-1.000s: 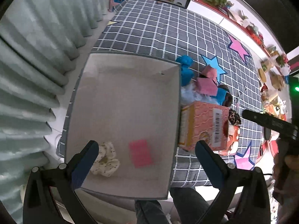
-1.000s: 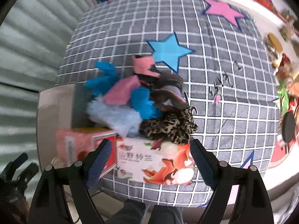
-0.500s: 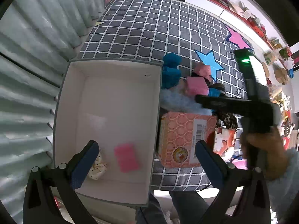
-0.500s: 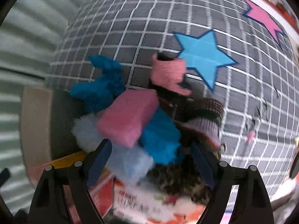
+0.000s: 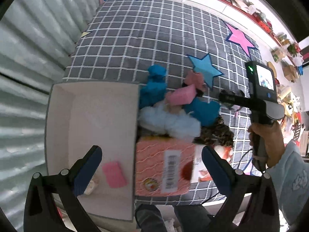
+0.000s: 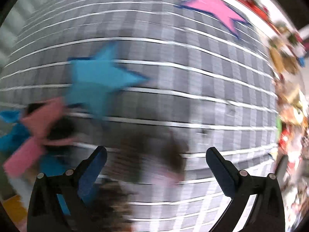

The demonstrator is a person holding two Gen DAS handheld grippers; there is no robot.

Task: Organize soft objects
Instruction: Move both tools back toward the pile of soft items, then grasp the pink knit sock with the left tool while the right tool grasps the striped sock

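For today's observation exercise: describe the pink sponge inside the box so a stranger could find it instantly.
Find the large white open box at the left edge of the checked tablecloth. On its floor, near the front, lies a small flat pink sponge. Its only neighbour in the box is a pale crumpled fabric piece; the sponge is rectangular and bright pink.

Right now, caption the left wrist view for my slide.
Open left gripper above white box holding pink sponge; soft pile waits alongside.

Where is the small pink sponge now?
In the left wrist view, the pink sponge lies inside the white box, near its lower edge, beside the left gripper's left finger.
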